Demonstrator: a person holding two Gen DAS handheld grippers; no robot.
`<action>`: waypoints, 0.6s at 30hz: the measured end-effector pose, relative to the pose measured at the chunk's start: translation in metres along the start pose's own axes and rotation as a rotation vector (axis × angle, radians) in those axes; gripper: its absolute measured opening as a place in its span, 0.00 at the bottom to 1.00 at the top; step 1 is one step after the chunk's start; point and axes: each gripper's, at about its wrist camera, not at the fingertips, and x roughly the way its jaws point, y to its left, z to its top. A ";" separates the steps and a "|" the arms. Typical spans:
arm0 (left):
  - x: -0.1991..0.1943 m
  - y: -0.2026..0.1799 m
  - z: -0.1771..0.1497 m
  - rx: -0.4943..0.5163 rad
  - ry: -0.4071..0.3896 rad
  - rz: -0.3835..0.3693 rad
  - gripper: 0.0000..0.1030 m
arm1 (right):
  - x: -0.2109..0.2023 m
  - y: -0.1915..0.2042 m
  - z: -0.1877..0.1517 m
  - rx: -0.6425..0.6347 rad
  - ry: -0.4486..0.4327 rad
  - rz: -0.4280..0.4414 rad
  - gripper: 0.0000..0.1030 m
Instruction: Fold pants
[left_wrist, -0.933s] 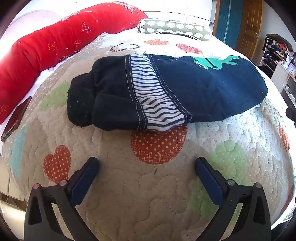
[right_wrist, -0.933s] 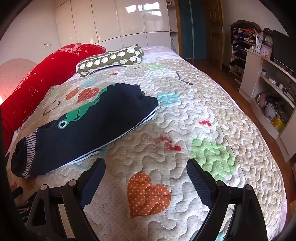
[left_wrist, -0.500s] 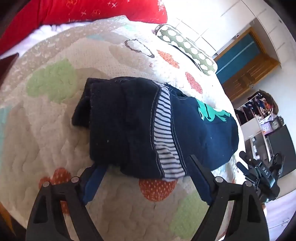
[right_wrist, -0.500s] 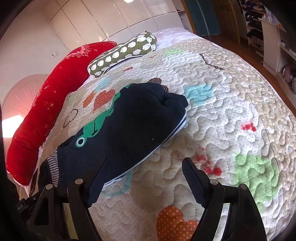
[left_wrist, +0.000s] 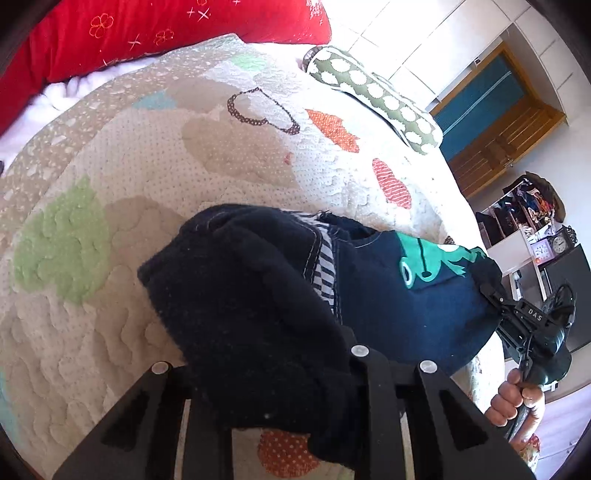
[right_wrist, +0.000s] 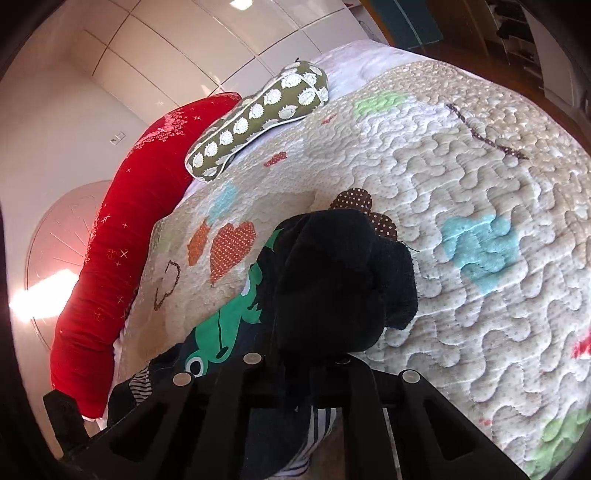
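Both tongs, left (left_wrist: 280, 373) and right (right_wrist: 295, 365), pinch fuzzy navy pants (left_wrist: 406, 302) over bumpy quilt (right_wrist: 480, 184)

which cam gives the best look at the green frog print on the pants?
Left wrist. The frog print lies flat and nearly whole on the navy pants. In the right wrist view, bunched dark fabric held at the right claw covers part of it.

bedroom | quilted bed (right_wrist: 480, 155) | red pillow (right_wrist: 122, 236) | white wardrobe (right_wrist: 192, 40)
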 end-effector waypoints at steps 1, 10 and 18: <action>-0.008 -0.003 -0.002 0.004 -0.004 -0.017 0.23 | -0.012 0.004 -0.001 -0.006 -0.015 0.008 0.07; -0.067 -0.028 -0.039 0.067 -0.058 -0.084 0.32 | -0.135 -0.013 -0.063 -0.013 -0.144 0.039 0.07; -0.067 0.028 -0.063 -0.087 -0.020 -0.030 0.40 | -0.096 -0.044 -0.121 0.016 -0.037 -0.132 0.19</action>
